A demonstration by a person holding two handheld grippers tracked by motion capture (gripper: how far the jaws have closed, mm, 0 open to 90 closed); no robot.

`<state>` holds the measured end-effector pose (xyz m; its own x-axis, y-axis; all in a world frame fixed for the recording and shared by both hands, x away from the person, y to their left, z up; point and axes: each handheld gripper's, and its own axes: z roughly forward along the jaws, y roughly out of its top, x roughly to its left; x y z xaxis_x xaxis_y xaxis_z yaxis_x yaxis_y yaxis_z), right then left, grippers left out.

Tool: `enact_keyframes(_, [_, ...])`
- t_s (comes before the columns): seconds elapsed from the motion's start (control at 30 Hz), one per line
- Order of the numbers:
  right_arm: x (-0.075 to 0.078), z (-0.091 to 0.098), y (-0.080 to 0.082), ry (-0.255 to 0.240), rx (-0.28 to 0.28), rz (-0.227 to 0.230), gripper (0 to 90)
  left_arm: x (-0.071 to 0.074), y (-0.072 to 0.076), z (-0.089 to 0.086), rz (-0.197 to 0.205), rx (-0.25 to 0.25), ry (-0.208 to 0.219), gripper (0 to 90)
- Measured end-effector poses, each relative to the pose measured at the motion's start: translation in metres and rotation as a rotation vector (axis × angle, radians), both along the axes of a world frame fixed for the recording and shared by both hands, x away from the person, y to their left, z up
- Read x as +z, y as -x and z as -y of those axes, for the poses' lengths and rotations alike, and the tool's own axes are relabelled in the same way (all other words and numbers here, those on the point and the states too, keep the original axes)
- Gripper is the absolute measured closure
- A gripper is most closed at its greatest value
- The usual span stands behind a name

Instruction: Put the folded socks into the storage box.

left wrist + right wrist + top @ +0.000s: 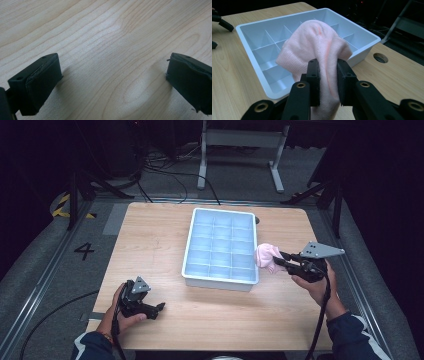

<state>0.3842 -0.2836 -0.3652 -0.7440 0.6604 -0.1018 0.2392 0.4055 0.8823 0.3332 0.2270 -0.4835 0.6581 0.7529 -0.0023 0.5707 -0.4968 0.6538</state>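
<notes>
High view: I see a pale wooden table (pixel 150 245), and on it, toward the far middle, a white divided tray (pixel 221 279) of many small compartments. My right gripper (pixel 278 258) hovers just right of the tray's near right corner, clamped on a pink sock (pixel 265 256) that hangs clear of the table. My left gripper (pixel 159 307) rests low at the near left, its jaws standing wide apart with nothing between them.

Right gripper view: the sock (pixel 317 47) bunches above the jaws, pinched by a fold, over the tray's near rim (pixel 262 80).

My worries: the pinch holds only part of the fabric, so the sock could slip out. The loose bulk could catch on the rim or dividers and drape across two compartments. A snag could also drag the light tray.
</notes>
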Motion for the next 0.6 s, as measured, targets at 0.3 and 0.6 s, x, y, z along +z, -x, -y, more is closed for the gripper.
enact_keyframes(0.3, [0.0, -0.016, -0.011, 0.01, 0.012, -0.005, 75.1, 0.0, 0.0, 0.0, -0.001, 0.0, 0.001, 0.2])
enact_keyframes(0.6, [-0.003, -0.033, -0.024, 0.028, 0.033, -0.018, 75.2, 0.0, 0.001, 0.0, -0.005, 0.008, 0.008, 0.3])
